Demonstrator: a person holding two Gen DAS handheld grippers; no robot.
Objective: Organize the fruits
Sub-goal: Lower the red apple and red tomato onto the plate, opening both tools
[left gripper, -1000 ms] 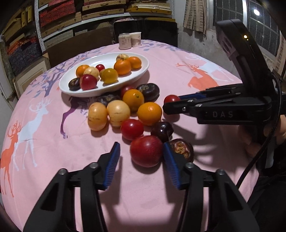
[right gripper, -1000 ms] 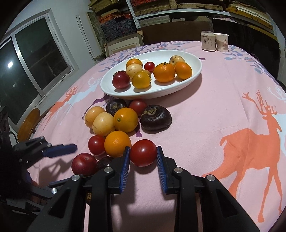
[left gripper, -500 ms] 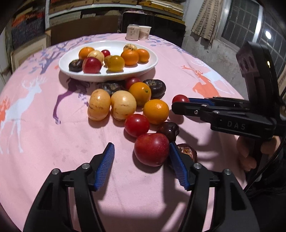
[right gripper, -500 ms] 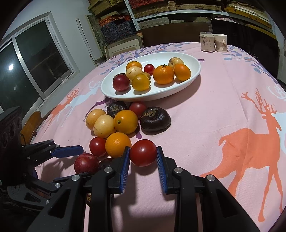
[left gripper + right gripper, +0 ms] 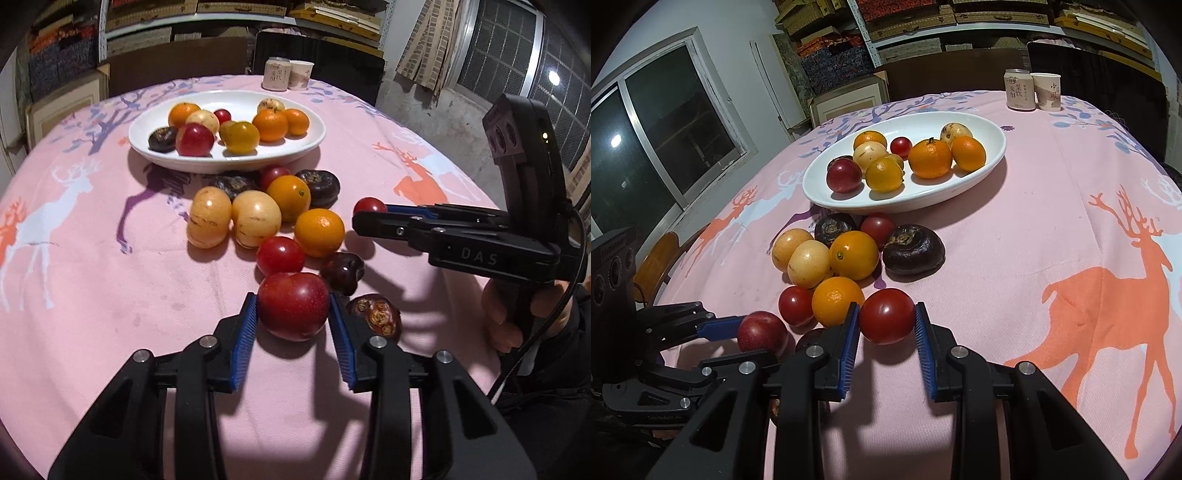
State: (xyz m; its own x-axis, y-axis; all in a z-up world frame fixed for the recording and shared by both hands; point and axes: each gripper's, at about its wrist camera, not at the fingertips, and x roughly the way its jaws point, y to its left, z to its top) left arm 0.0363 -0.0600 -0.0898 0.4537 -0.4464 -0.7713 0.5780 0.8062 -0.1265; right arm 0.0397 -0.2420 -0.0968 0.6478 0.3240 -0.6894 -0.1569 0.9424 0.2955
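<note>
My left gripper (image 5: 293, 310) is shut on a large red plum (image 5: 293, 305) that rests on the pink cloth; the plum also shows in the right wrist view (image 5: 761, 332). My right gripper (image 5: 886, 320) is shut on a red tomato (image 5: 887, 315), seen from the side in the left wrist view (image 5: 369, 205). A white oval plate (image 5: 177, 162) holding several fruits stands behind a loose pile of oranges (image 5: 319, 232), yellow fruits (image 5: 255, 218), a tomato (image 5: 280, 255) and dark fruits (image 5: 341, 272).
A can (image 5: 1019, 90) and a paper cup (image 5: 1047, 91) stand at the table's far edge. A split dark fruit (image 5: 376, 316) lies right of my left gripper. A large dark fruit (image 5: 913, 250) lies near the plate. Shelves and a window surround the round table.
My left gripper moved forward and closed its jaws onto the red plum. My right gripper stayed shut on the tomato and barely moved.
</note>
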